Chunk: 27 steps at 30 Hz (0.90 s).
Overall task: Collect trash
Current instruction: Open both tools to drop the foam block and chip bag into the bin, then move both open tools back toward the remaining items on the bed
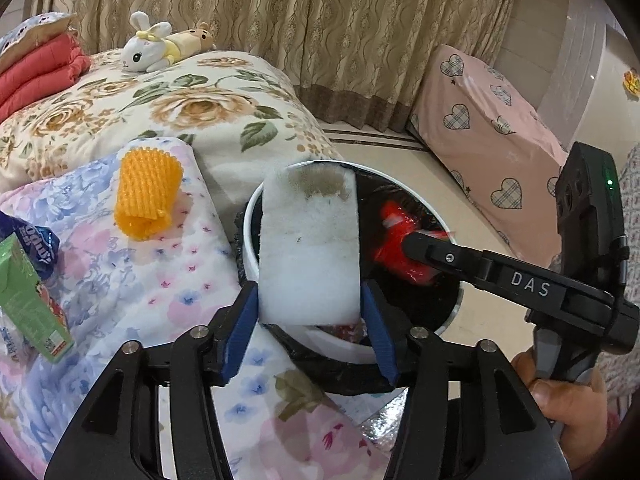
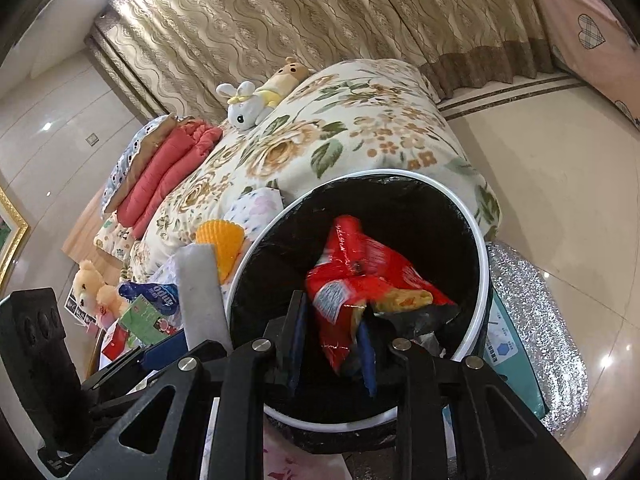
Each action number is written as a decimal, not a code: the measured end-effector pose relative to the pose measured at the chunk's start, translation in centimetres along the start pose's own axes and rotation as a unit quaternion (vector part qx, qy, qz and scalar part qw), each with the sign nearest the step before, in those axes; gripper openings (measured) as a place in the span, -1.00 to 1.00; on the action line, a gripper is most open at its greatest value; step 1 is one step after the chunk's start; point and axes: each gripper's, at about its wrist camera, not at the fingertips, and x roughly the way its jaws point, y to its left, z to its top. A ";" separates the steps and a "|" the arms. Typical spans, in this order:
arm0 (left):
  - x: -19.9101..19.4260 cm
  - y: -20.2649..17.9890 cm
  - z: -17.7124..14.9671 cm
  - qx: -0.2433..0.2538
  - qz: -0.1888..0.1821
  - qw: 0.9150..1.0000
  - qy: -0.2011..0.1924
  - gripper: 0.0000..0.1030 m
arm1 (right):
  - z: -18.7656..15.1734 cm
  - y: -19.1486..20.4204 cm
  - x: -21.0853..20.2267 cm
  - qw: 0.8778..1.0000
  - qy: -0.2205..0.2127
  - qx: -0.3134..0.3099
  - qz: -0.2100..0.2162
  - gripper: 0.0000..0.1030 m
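Note:
A white-rimmed bin (image 1: 250, 240) lined with a black bag stands against the bed. My left gripper (image 1: 310, 292) is at its near rim. A white foam block (image 1: 308, 248) stands upright between the blue pads, which sit at its sides without squeezing it. My right gripper (image 2: 332, 320) reaches into the bin (image 2: 484, 280). Its pads are parted around the lower end of a red snack wrapper (image 2: 360, 272) that hangs loosely between them. In the left wrist view one right finger (image 1: 416, 240) lies over that wrapper (image 1: 394, 224). An orange foam net (image 1: 148, 196), a green carton (image 1: 24, 296) and a blue wrapper (image 1: 40, 244) lie on the bed.
The bed carries a flowered quilt (image 1: 120, 264), a floral blanket (image 1: 200, 112), plush toys (image 1: 152, 44) and red bedding (image 1: 36, 72). A pink heart-print cover (image 1: 488, 140) stands by the curtain. A silver foil mat (image 2: 532, 320) lies on the tiled floor beside the bin. A hand (image 1: 568, 400) holds the right gripper.

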 end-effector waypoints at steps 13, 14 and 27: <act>-2.2 1.9 -2.8 -0.030 0.014 0.999 -0.009 0.30 | -0.8 0.8 -0.8 1.000 -0.009 0.002 0.001 0.37; -2.5 2.3 -3.2 -0.035 0.017 0.999 -0.009 0.31 | -1.0 1.0 -0.8 1.000 -0.011 0.001 0.001 0.44; -6.2 7.9 -8.4 -0.119 0.046 0.992 -0.015 0.32 | -4.5 5.9 -1.6 0.998 -0.030 -0.049 0.005 0.77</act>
